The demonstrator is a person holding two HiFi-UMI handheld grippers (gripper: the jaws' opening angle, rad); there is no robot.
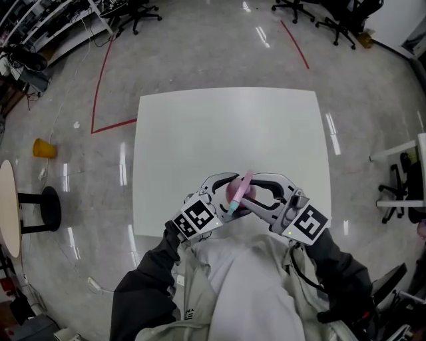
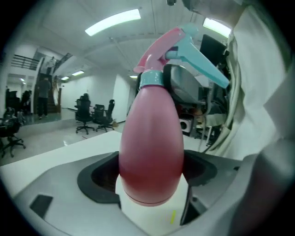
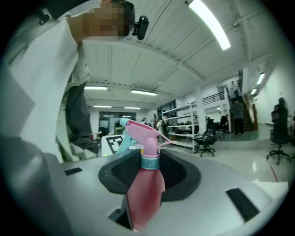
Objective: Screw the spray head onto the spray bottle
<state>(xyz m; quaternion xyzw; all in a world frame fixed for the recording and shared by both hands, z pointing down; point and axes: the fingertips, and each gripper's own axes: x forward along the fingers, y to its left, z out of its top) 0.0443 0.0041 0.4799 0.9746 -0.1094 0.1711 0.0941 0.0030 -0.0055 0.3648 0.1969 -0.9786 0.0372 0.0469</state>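
Observation:
A pink spray bottle point(image 1: 234, 193) is held in the air over the near edge of the white table point(image 1: 226, 126), between my two grippers. In the left gripper view its rounded body point(image 2: 151, 147) fills the gap and my left gripper point(image 2: 150, 177) is shut on it. The pink spray head point(image 2: 161, 48), with a teal collar and teal trigger, sits on the neck. My right gripper point(image 3: 150, 173) has its jaws on either side of the collar point(image 3: 150, 162) and upper body, and I see no firm press there. In the head view the left gripper point(image 1: 225, 201) and the right gripper point(image 1: 253, 198) meet at the bottle.
The table top carries nothing else. Red tape lines point(image 1: 100, 80) mark the grey floor, and a yellow object point(image 1: 44, 148) lies at the left. A black stool point(image 1: 48, 208) stands beside a round table edge. Office chairs point(image 1: 346, 20) are at the far side.

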